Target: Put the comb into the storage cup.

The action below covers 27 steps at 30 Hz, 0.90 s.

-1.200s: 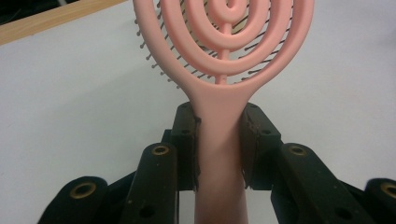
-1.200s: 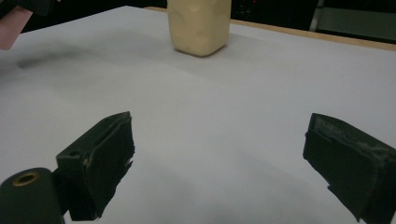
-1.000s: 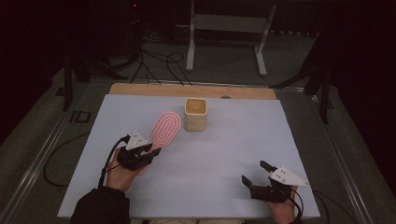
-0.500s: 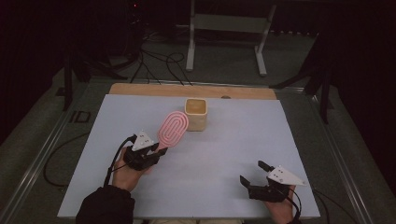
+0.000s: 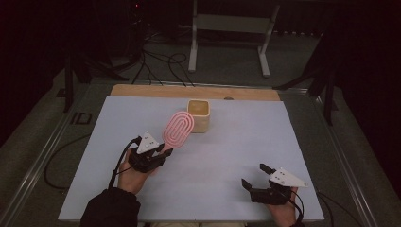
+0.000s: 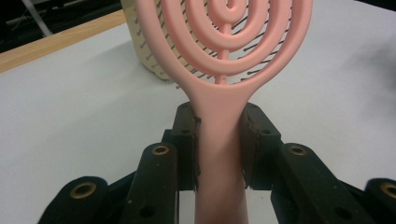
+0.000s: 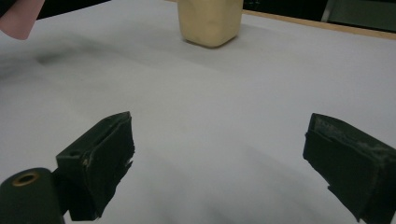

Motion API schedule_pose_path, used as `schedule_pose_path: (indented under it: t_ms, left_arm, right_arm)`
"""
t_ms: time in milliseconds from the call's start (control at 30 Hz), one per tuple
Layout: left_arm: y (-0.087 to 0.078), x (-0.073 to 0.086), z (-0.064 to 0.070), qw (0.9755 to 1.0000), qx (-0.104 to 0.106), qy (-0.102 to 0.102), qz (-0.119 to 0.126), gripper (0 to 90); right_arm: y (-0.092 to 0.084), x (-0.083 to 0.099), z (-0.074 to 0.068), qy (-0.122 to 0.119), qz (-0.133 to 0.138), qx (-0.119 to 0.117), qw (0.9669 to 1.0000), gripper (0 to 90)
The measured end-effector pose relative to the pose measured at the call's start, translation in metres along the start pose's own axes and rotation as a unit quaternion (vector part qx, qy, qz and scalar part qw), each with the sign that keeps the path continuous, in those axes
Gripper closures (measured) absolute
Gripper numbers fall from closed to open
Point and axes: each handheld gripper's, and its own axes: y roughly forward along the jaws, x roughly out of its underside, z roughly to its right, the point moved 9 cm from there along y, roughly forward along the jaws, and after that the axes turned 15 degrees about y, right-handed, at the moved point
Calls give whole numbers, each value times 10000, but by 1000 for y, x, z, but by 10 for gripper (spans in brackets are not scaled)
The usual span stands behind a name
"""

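Note:
A pink hairbrush (image 5: 178, 129) with an open spiral head is held by its handle in my left gripper (image 5: 163, 152), left of the table's middle. In the left gripper view both pads press on the brush handle (image 6: 219, 140), and the head (image 6: 224, 42) rises in front of a cream square container (image 6: 140, 46). That container (image 5: 198, 115) stands at the back middle, just right of the brush head. My right gripper (image 5: 253, 174) rests low near the front right with its jaws wide apart and nothing between them (image 7: 219, 154). The container (image 7: 210, 21) shows far ahead of it.
A white sheet (image 5: 227, 151) covers the table, with a wooden strip (image 5: 142, 91) along the far edge. Beyond the table a metal stand (image 5: 227, 28) and loose cables (image 5: 156, 61) lie on the dark floor.
My left gripper has carried the brush slightly to the right, so its head now sits closer to the container. The right gripper has stayed put.

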Motion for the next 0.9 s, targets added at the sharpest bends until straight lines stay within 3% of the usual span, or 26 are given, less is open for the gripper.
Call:
schedule_pose_path:
  t_ms: [633,900]
  left_arm:
    - [-1,-7,3,9999,-38,1,126,709]
    - [-2,-11,6,9998,-28,48,179,708]
  right_arm:
    - [4,-2,-5,66,-79,-125,9999,78]
    - [12,-16,-18,-4,-41,-267,9996,77]
